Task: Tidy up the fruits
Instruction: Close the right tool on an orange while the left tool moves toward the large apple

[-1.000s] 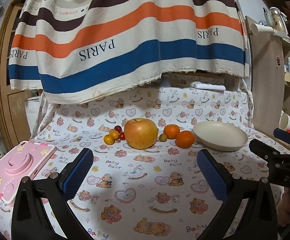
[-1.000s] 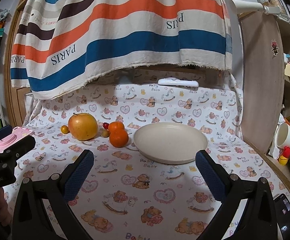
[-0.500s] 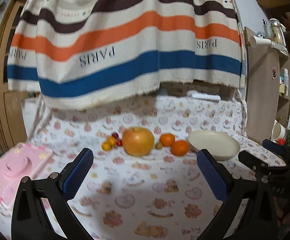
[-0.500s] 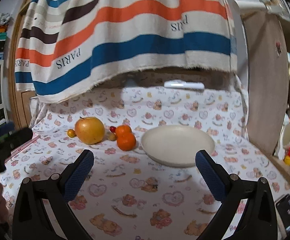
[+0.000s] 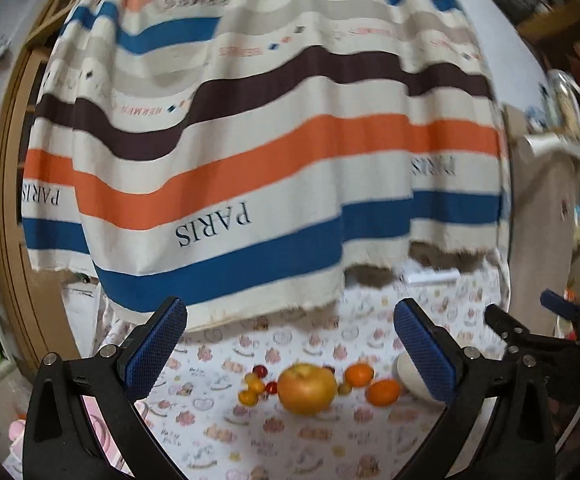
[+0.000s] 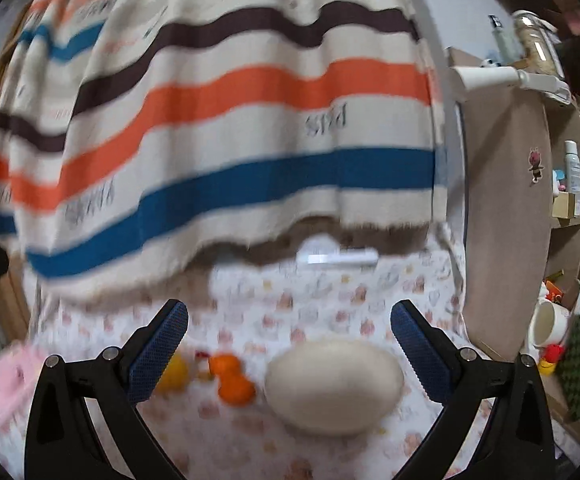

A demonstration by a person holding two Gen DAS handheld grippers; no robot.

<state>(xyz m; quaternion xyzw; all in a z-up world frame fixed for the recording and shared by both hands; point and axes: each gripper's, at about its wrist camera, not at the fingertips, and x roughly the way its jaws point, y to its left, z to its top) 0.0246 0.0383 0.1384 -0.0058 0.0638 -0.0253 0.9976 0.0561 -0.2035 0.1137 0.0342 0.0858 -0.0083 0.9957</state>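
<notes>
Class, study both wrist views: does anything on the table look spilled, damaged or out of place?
Nothing stands out. The apple, two oranges and small tomatoes sit in a row on the bear-print cloth, beside the empty plate. Both grippers are open.

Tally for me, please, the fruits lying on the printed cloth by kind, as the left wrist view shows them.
Apple: 1
Oranges: 2
Cherry tomatoes: 4
Small brownish fruit: 1
Total: 8

Black tool (image 5: 290, 344), blue textured pads (image 5: 156, 346), apparently screws
</notes>
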